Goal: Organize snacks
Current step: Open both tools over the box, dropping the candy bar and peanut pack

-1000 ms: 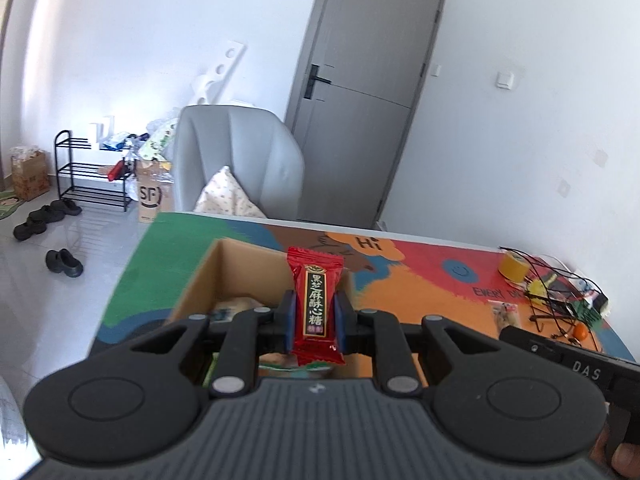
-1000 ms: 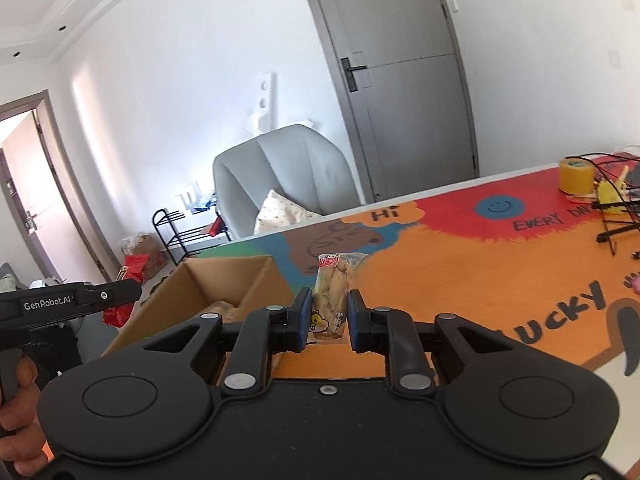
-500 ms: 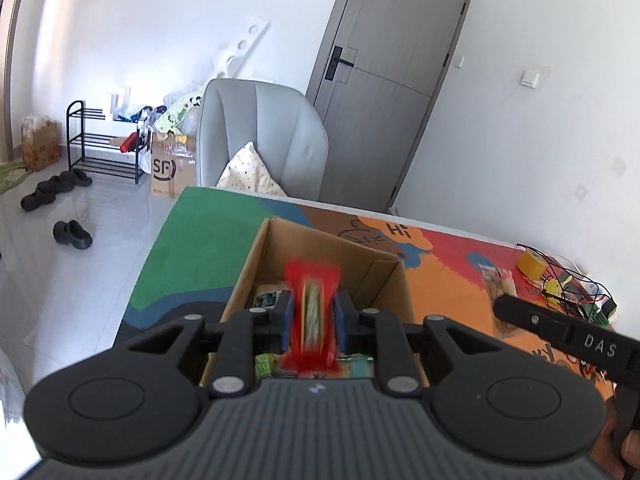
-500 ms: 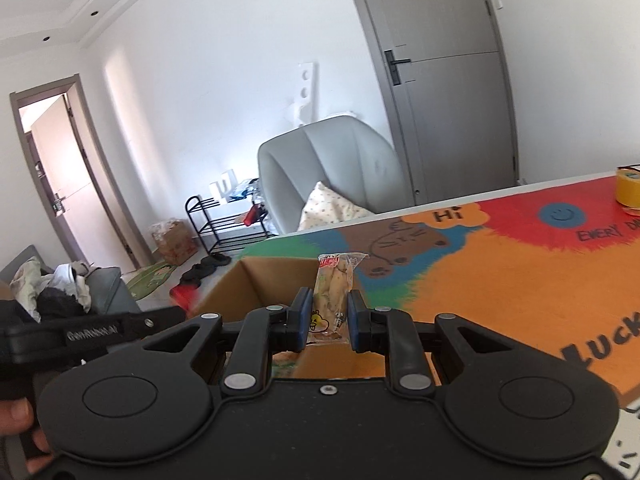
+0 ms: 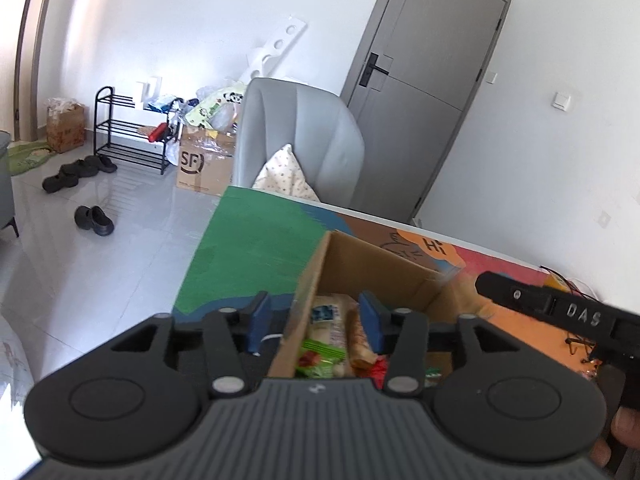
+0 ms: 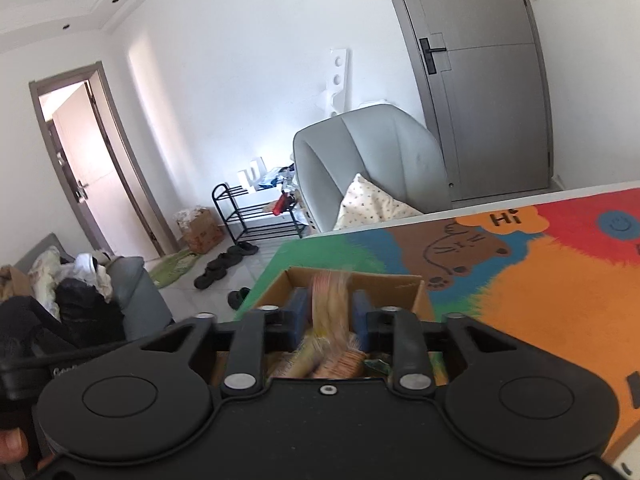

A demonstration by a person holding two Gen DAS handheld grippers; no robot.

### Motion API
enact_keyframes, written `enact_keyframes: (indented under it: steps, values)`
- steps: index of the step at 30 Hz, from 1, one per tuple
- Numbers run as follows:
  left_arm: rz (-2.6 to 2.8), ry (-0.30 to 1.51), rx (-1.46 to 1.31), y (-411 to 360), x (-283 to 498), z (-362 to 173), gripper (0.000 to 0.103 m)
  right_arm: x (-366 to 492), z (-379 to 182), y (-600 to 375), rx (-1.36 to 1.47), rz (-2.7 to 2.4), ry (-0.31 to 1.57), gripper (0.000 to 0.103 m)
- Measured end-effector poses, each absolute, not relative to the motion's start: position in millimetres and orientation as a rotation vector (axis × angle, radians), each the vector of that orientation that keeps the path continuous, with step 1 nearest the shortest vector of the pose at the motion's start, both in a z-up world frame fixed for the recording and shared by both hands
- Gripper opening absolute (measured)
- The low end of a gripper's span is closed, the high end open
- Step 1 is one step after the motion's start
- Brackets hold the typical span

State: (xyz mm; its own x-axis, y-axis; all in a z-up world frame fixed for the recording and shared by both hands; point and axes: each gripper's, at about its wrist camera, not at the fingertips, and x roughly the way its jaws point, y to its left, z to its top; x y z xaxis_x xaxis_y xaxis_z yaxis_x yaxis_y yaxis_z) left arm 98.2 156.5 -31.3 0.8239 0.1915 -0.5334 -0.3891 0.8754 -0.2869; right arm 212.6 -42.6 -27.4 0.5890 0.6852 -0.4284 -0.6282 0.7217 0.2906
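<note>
In the left wrist view we see our left gripper (image 5: 314, 322) low in the middle of the frame, its blue pads (image 5: 256, 326) spread wide apart with nothing between them. Beneath it sits the cardboard box (image 5: 376, 264), its near wall passing under the gap between the fingers. Inside the box lie several snack packets (image 5: 332, 336): a pale one, a green one and a red one (image 5: 378, 368) at the bottom edge of the opening. The box rests on the colourful table mat (image 5: 256, 248), on its green part. At the right of the frame the other tool's black handle juts in.

In the right wrist view our right gripper (image 6: 329, 316) sits just below the centre of the frame, over the same box. Its fingers stand somewhat apart, and a yellowish snack packet (image 6: 330, 296) shows blurred between them; we cannot tell whether the pads touch it. Below it more packets lie in the box. A grey armchair (image 6: 380, 160) with a patterned cushion (image 6: 372, 204) stands beyond the table, right of centre.
</note>
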Motion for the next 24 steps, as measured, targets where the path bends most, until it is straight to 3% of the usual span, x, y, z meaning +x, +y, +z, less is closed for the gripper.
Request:
enact_keyframes:
  steps: [2, 7, 24]
  values:
    - [0.34, 0.516, -0.383, 158, 99, -32, 0.062, 214, -29, -43, 0.114, 0.75, 0.536, 0.048]
    - [0.371, 0.511, -0.375, 160, 96, -30, 0.079, 215, -33, -44, 0.118, 0.747, 0.566, 0.051]
    - [0.313, 0.524, -0.336, 124, 85, -14, 0.095, 197, -22, -91, 0.114, 0.713, 0.612, 0.078]
